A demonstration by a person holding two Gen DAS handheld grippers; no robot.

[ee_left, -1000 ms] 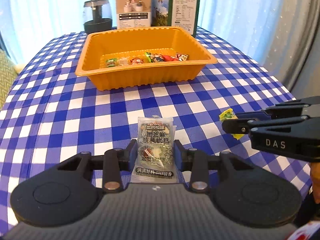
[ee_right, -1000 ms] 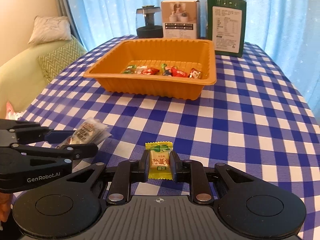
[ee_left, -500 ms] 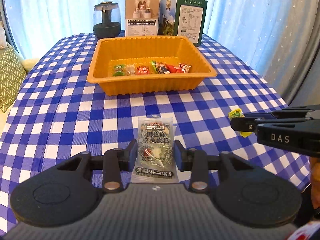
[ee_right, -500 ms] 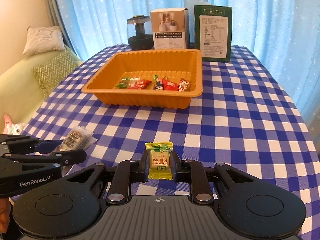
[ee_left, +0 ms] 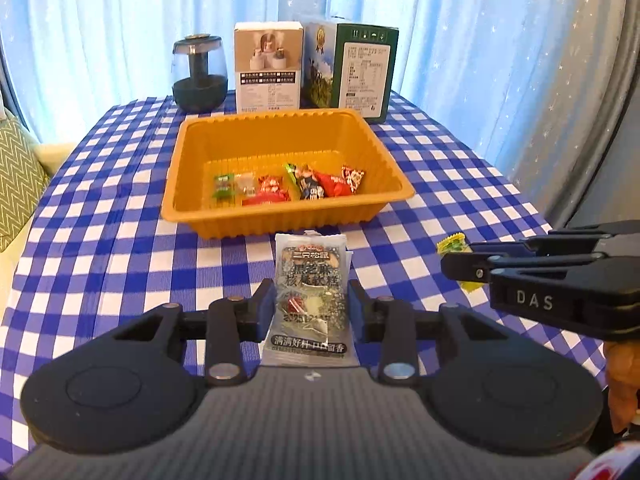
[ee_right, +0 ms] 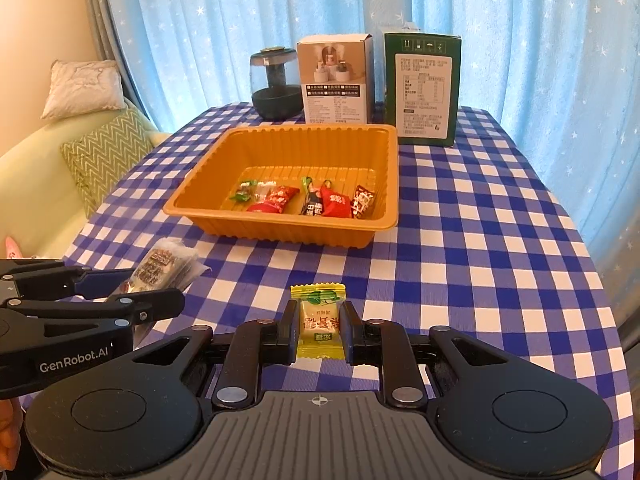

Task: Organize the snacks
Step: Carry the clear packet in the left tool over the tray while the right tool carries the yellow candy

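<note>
The left claw (ee_left: pixel 311 304) pinches a grey snack packet (ee_left: pixel 310 294) by its side edges, held above the counter (ee_left: pixel 100 240) short of the orange tray (ee_left: pixel 192 168). The packet looks light, crinkly and slippery, so the edge grip suits it. The right claw (ee_right: pixel 319 330) pinches a small yellow candy (ee_right: pixel 319 326) at its firm middle; it looks light.

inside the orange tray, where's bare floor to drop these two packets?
Tray: the back half, toward the white box and green box, is bare. The wrapped candies crowd the front wall in a row, leaving only the near corners free.
</note>
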